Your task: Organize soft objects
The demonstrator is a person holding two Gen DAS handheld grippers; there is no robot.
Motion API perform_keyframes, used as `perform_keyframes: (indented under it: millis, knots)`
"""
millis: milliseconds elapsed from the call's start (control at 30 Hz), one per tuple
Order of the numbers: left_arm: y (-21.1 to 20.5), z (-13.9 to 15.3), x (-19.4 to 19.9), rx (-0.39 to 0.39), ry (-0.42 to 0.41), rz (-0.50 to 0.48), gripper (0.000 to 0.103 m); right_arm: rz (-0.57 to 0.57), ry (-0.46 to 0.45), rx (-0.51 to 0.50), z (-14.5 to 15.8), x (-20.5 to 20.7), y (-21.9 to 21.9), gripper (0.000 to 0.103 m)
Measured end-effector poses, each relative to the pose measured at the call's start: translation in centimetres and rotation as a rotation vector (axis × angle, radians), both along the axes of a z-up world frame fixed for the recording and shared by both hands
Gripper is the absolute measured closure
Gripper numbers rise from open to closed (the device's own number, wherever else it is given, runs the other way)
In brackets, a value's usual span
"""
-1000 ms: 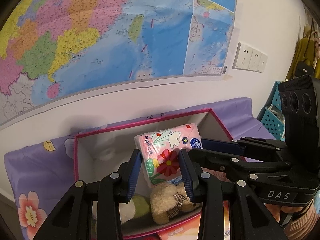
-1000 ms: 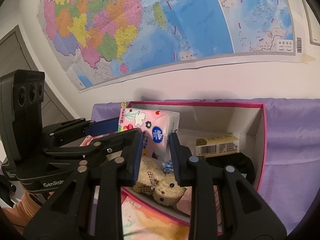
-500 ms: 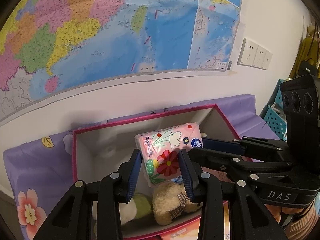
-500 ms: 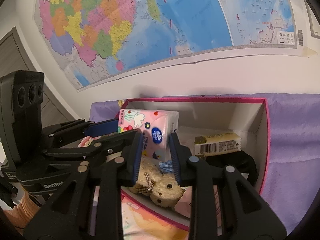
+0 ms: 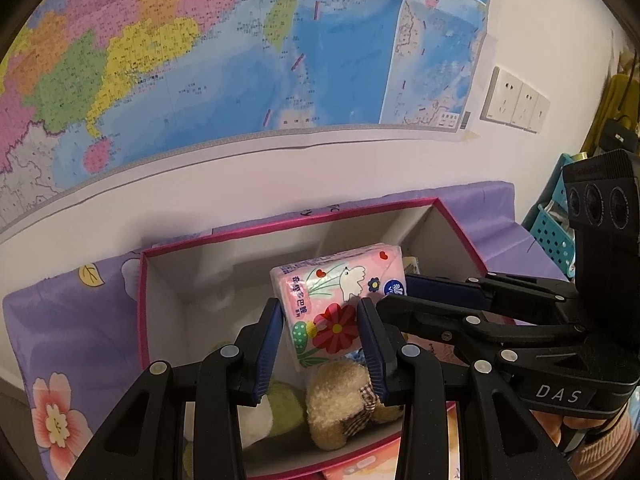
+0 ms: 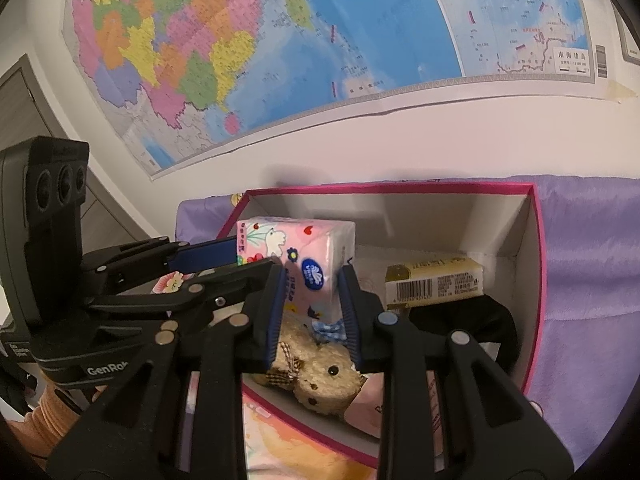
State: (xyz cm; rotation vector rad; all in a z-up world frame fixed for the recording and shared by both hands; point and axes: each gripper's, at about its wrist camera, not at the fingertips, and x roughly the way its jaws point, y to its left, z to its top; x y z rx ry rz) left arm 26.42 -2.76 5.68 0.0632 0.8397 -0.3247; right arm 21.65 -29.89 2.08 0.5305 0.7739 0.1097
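A pink tissue pack [image 5: 336, 300] printed with flowers and a white bird hangs tilted over an open pink-rimmed box [image 5: 280, 224]. My left gripper [image 5: 320, 312] is shut on its lower end. My right gripper [image 6: 313, 280] is shut on the end with the blue round logo [image 6: 314, 274], and in the left wrist view it reaches in from the right. The same pack [image 6: 296, 248] fills the middle of the right wrist view, above the box [image 6: 400, 187]. Below it in the box lies a tan teddy bear [image 5: 340, 396] [image 6: 320, 384].
The box also holds a green and white plush [image 5: 280, 408], a yellow barcoded pack [image 6: 432, 280] and a black cloth [image 6: 472, 320]. It stands on a purple flowered cloth [image 5: 80, 320] against a wall with a map [image 5: 240, 60]. A blue basket [image 5: 552, 232] stands at the right.
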Motion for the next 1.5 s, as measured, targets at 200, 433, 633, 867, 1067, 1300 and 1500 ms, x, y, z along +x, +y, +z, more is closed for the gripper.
perform_keyframes:
  millis: [200, 433, 633, 867, 1067, 1300, 1500]
  knots:
    - [0.0, -0.2, 0.2, 0.000, 0.014, 0.002, 0.065, -0.001, 0.007, 0.005, -0.2, 0.2, -0.1, 0.073]
    - [-0.1, -0.6, 0.5, 0.005, 0.039, 0.012, 0.065, -0.006, 0.023, 0.009, -0.6, 0.2, -0.1, 0.073]
    - [0.1, -0.5, 0.3, -0.016, 0.040, 0.016, 0.065, -0.007, 0.036, 0.005, -0.8, 0.3, 0.0, 0.073]
    - [0.2, 0.6, -2.4, 0.002, -0.045, 0.020, 0.060, -0.004, 0.035, -0.003, -0.6, -0.8, 0.4, 0.073]
    - [0.3, 1.9, -7.4, 0.019, -0.165, 0.018, 0.042, 0.014, -0.009, -0.023, 0.6, -3.8, 1.3, 0.073]
    - [0.9, 1.9, -13.3, -0.015, -0.219, 0.025, 0.031, 0.076, -0.049, -0.070, 1.9, -8.5, 3.6, 0.067]
    - [1.7, -0.1, -17.3, -0.019, -0.185, 0.049, 0.029, 0.138, -0.064, -0.088, 2.3, -12.5, 5.8, 0.064]
